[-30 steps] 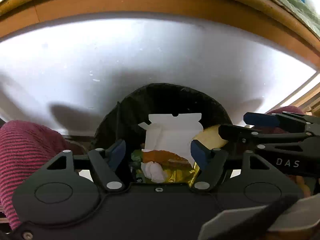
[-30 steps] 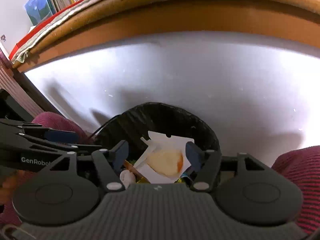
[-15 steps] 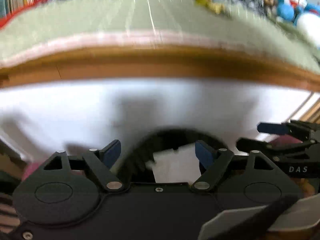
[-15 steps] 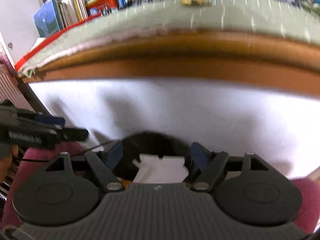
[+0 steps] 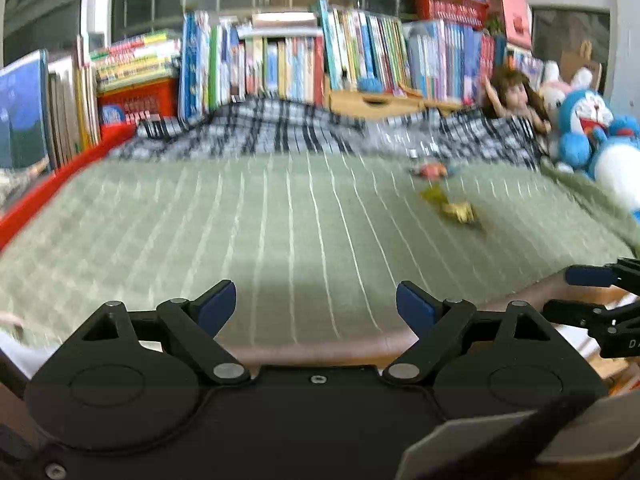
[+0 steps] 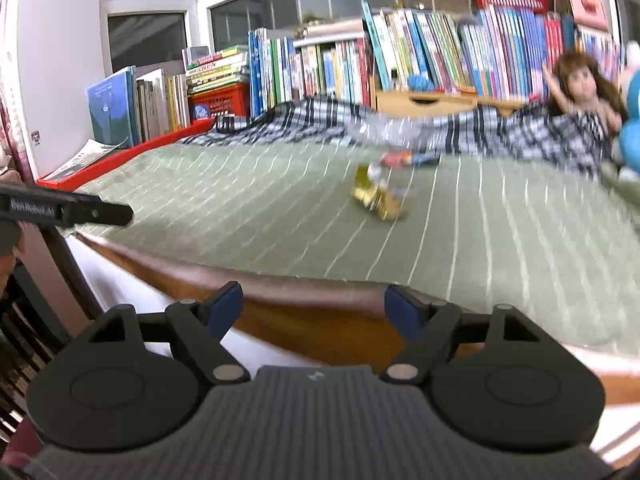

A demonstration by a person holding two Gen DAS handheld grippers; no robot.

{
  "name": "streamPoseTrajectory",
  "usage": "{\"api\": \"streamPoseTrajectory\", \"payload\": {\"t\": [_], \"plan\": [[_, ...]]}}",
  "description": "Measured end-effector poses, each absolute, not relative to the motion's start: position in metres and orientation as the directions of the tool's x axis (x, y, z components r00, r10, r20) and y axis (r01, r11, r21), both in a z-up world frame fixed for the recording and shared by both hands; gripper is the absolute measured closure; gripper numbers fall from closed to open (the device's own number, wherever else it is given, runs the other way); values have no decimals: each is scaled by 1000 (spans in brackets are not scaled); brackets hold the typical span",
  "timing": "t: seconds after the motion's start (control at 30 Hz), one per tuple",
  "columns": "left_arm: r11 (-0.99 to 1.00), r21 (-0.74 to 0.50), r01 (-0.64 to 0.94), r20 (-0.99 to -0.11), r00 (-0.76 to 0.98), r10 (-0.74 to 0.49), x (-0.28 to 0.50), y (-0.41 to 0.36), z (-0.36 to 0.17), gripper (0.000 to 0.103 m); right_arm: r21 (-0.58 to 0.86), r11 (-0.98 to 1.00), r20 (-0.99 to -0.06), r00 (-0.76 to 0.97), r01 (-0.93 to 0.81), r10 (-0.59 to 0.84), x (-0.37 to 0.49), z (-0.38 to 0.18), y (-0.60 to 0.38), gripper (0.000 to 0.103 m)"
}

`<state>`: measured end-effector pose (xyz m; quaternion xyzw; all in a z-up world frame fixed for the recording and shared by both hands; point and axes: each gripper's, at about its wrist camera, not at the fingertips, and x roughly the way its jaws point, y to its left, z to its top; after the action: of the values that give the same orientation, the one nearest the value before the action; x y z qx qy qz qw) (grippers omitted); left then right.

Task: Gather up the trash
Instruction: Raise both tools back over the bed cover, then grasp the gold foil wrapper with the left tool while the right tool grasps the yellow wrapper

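A: Both are released and empty. The left gripper (image 5: 316,306) has its blue pads wide, having just been opening, with nothing between them; the right gripper (image 6: 314,306) likewise.

B: Where's the trash?

A: On the green striped bed cover (image 6: 240,208), far and right of centre: a crumpled gold foil wrapper (image 6: 378,200), and beyond it a flat red-and-blue wrapper (image 6: 408,158).

B: How would you take it?

A: Right gripper, I think; it's nearer. Come over the brown wooden bed edge (image 6: 304,312), drop low, and close on the foil's raised crumple.

B: Obstacles?

A: The rumpled black-and-white plaid blanket (image 5: 280,132) lies just behind; the blue plush toy (image 5: 584,128) sits far right.
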<state>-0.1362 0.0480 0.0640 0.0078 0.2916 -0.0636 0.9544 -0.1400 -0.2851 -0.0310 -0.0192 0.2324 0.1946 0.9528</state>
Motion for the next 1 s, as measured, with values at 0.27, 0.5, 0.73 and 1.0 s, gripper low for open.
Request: {"api": "streamPoseTrajectory", "payload": {"t": [0.27,0.5,0.73,1.0], "plan": [[989,-40,140,-490,860,-142,-104,58,113,10,-5,941,-431,850,-339,304,-102,-7,-294,17],[956,-175,235,-582,759,-293,-72,22,83,9,-36,947,-467,843,-320,267,-60,-9,-298,17],[930,-196,310,-595,717,-364,-54,-27,49,9,11,956,-483,835,-294,263,-25,-9,-311,17],[915,-147,377,-554,735,-391,-7,-103,23,8,85,972,-467,853,-221,235,-4,4,-344,17]]}}
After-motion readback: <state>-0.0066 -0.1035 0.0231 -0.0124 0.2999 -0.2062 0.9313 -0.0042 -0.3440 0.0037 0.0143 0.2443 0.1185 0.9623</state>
